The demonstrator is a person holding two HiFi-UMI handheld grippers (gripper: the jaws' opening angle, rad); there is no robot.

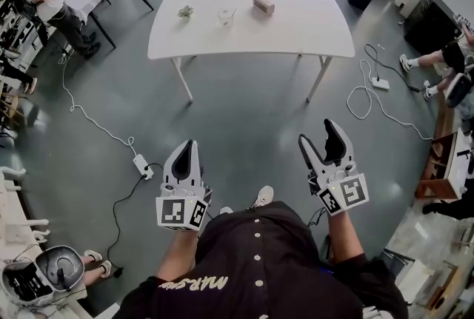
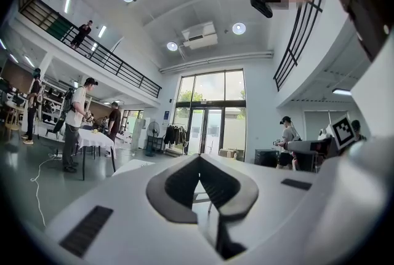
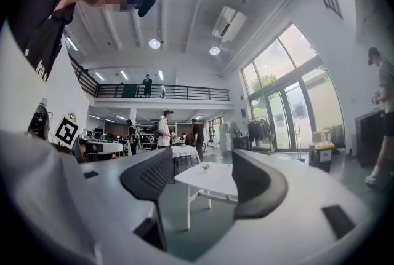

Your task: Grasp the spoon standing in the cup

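The left gripper point(image 1: 188, 149) is clenched on nothing. The right gripper point(image 1: 318, 137) is released and empty, well apart from the cup point(image 1: 224, 15) on the table point(image 1: 296, 36).

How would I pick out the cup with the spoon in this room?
Find the white table standing alone on the grey floor. Three small things sit in a row near its far edge, and the cup is the middle one. It is clear, with a thin spoon leaning out, unlike the greenish sprig on its left and the brown block on its right.
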